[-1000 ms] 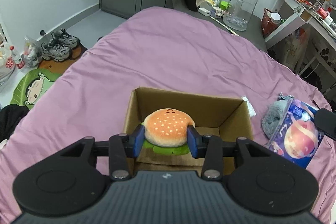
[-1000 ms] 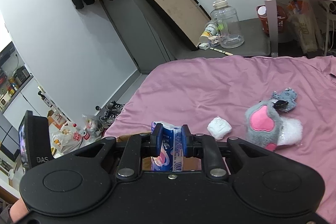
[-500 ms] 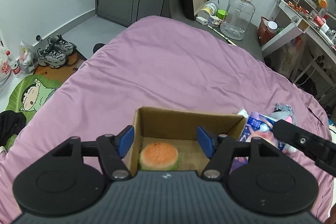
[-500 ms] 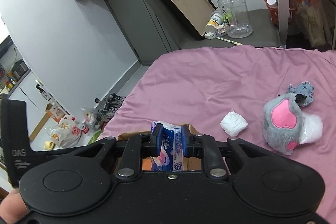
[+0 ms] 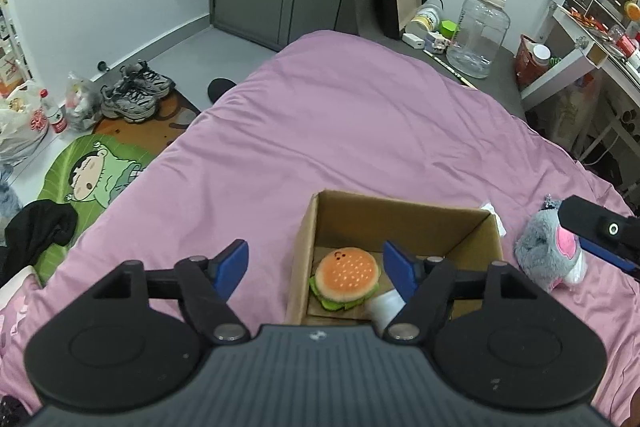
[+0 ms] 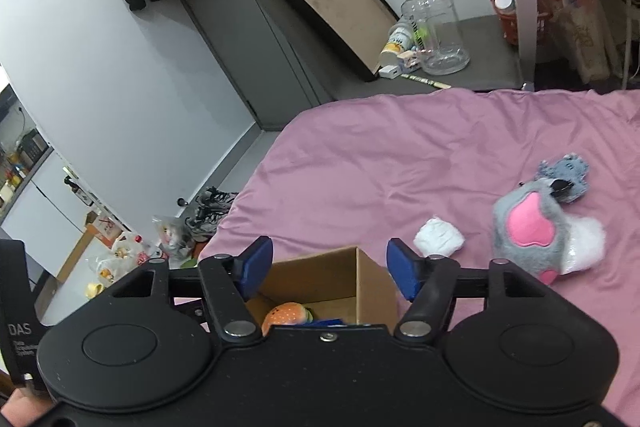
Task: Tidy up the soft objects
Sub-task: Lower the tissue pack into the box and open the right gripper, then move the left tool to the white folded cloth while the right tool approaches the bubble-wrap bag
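An open cardboard box (image 5: 404,217) sits on the purple bed. A plush burger (image 5: 346,278) lies inside it, also showing in the right wrist view (image 6: 286,315), with the blue tissue pack (image 6: 326,323) beside it, mostly hidden. My left gripper (image 5: 316,269) is open and empty above the box's left wall. My right gripper (image 6: 330,267) is open and empty above the box (image 6: 340,277). A grey and pink plush toy (image 6: 538,227) and a white wad (image 6: 439,237) lie on the bed to the right of the box; the plush toy also shows in the left wrist view (image 5: 546,253).
The bed's left edge drops to a floor with shoes (image 5: 134,95), bags and a green mat (image 5: 96,175). A large clear jug (image 5: 478,31) stands on a grey surface past the bed. A cluttered desk (image 5: 592,39) is at the right.
The left gripper let the burger go into the box, opened and drew back left. The right gripper opened and dropped the tissue pack into the box.
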`<act>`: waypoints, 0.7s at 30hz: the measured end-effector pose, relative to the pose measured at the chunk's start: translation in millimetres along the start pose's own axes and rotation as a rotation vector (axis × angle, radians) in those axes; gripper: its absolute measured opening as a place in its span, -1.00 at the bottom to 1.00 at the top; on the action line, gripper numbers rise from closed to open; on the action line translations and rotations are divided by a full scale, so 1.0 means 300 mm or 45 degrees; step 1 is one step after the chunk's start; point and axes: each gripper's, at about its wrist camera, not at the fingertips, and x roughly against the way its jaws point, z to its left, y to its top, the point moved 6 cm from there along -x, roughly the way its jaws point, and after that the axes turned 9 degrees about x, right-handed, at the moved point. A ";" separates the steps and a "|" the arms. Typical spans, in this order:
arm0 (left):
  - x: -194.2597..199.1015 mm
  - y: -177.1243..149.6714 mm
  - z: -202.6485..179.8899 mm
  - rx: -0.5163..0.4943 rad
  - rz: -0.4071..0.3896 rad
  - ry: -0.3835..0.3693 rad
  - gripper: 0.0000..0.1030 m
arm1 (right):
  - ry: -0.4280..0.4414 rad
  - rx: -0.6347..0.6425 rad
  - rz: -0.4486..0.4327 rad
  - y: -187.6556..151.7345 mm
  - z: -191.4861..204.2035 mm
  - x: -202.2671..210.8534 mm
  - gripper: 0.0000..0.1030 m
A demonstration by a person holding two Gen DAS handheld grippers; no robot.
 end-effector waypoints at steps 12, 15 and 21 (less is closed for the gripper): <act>0.130 -0.011 -0.055 0.017 -0.061 -0.022 0.95 | -0.202 0.215 -0.010 0.046 -0.042 0.117 1.00; 0.161 -0.020 -0.081 -0.004 -0.084 -0.022 1.00 | -0.246 0.250 0.038 0.049 -0.064 0.130 1.00; 0.186 -0.054 -0.135 -0.009 -0.055 -0.058 1.00 | -0.204 0.173 0.084 -0.009 -0.147 0.148 1.00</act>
